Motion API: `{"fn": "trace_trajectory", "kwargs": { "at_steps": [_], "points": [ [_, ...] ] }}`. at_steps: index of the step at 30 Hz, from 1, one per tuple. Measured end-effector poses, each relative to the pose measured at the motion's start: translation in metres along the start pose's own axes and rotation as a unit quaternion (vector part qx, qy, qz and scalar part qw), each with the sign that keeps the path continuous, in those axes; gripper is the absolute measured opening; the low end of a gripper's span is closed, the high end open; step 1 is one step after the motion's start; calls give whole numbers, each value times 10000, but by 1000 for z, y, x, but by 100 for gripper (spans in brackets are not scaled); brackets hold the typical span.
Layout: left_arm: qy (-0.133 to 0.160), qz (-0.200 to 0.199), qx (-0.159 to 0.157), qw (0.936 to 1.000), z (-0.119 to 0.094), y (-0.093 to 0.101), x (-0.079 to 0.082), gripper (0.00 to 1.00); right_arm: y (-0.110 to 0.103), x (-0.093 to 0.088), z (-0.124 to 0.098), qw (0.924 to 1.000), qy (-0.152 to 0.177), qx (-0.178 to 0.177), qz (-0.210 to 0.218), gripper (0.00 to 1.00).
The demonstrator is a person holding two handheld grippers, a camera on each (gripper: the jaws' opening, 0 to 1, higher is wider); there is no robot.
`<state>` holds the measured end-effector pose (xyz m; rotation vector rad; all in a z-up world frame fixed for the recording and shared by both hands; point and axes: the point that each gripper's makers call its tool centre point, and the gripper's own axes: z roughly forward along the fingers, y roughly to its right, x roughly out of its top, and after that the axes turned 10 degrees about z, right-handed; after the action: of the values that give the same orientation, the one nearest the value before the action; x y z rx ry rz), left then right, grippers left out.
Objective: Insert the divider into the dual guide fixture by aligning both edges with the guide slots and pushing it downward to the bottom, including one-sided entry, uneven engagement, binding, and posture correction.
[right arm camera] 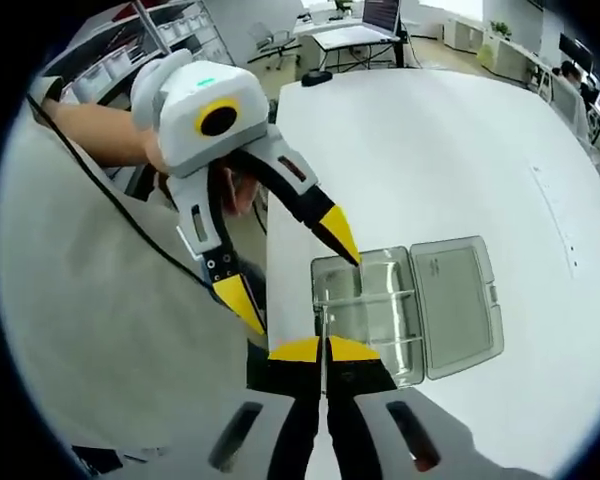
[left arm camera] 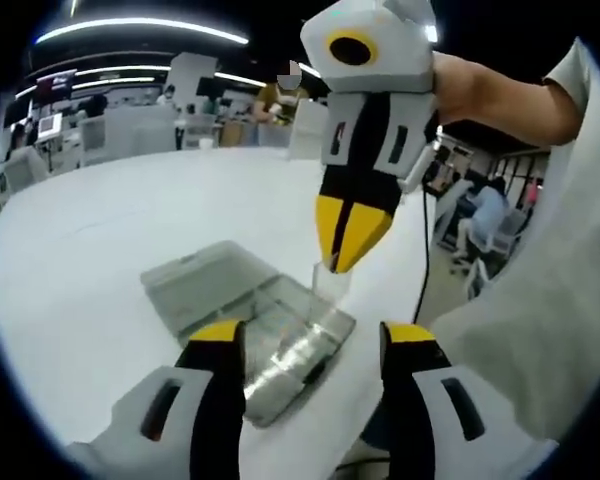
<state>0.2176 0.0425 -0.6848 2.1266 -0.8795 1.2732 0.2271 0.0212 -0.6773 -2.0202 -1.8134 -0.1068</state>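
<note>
The thin clear plastic divider [right arm camera: 323, 322] stands on edge over the clear hinged-lid fixture box [right arm camera: 365, 312], pinched at its top by the right tool [right arm camera: 325, 350]. It looks light, stiff and slippery (best held by its top edge). The left tool [right arm camera: 295, 270] hovers spread beside the box on the white table [right arm camera: 460, 130].

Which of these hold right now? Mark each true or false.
1. The right tool is shut on the thin clear plastic divider. True.
2. The left tool is shut. False: its jaws stand wide apart.
3. The clear plastic box has its hinged lid closed. False: the lid lies open flat beside it.
4. The box sits near the edge of the white table. True.
</note>
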Motion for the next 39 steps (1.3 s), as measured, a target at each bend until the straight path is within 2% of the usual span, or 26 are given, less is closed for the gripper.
{"fn": "trace_trajectory", "kwargs": {
  "at_steps": [14, 18, 28, 39],
  "points": [
    [-140, -74, 334, 9993, 0, -11, -8, 71, 8, -5, 2, 9999, -59, -122, 25, 0],
    [-151, -77, 355, 9992, 0, -12, -10, 71, 10, -6, 3, 9998, -92, -158, 20, 0],
    [-204, -206, 457, 9985, -2, -16, -14, 81, 17, -6, 4, 9997, -121, -230, -10, 0],
    [-204, -267, 531, 9980, -4, -17, -13, 83, 20, -1, 7, 9996, -120, -235, -47, 0]
  ]
}}
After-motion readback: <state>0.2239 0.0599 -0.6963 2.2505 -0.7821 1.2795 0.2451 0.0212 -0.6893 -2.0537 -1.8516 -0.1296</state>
